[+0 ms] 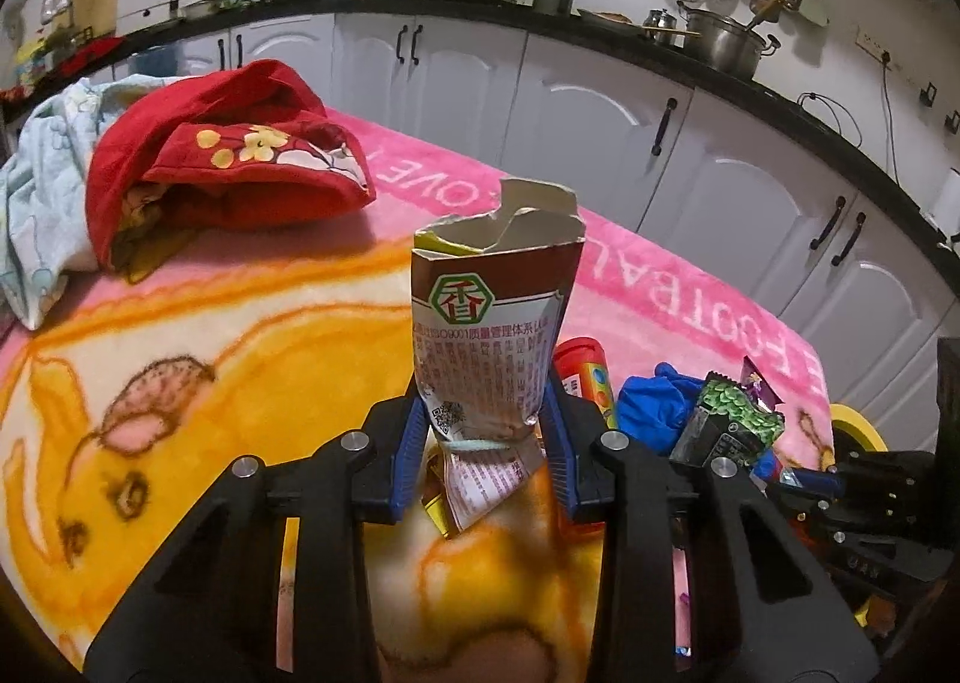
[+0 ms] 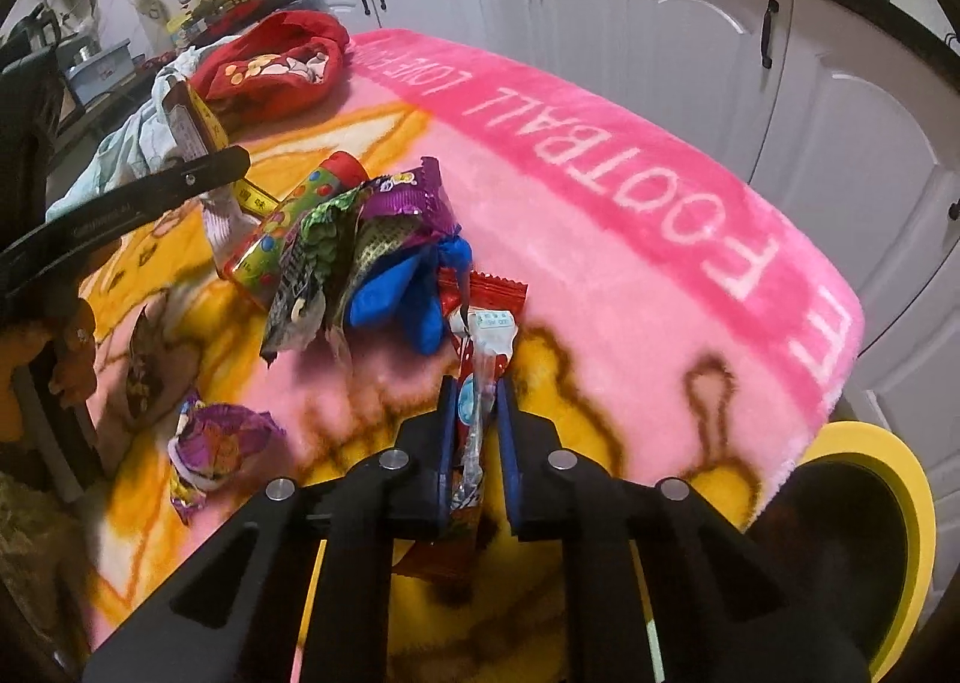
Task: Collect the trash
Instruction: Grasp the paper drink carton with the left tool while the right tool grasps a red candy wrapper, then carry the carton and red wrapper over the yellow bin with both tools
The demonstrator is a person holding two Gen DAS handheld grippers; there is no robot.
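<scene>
Already both grippers had trash in their jaws, so the step in hand was the pick-up. The left gripper [image 1: 486, 431] was clamped on a torn paper packet [image 1: 495, 317], pinched near its crumpled bottom, its ragged open top standing upright above the blanket [image 1: 210, 335]. The right gripper [image 2: 474, 431] was closed on a thin red wrapper [image 2: 480, 335], a flat, crinkled strip with a white label, running from between the pads out toward the pile. Just beyond it lay the rest: a blue glove [image 2: 402, 299], a green-printed bag [image 2: 312, 263], a candy tube [image 2: 288, 227] and a purple wrapper [image 2: 210, 443] off alone. A yellow-rimmed bin [image 2: 888, 503] stood at the blanket's corner, beside the right gripper. Next, I judge, both pieces needed lifting clear and carrying over that rim before letting go; the light wrapper might snag the pile.
</scene>
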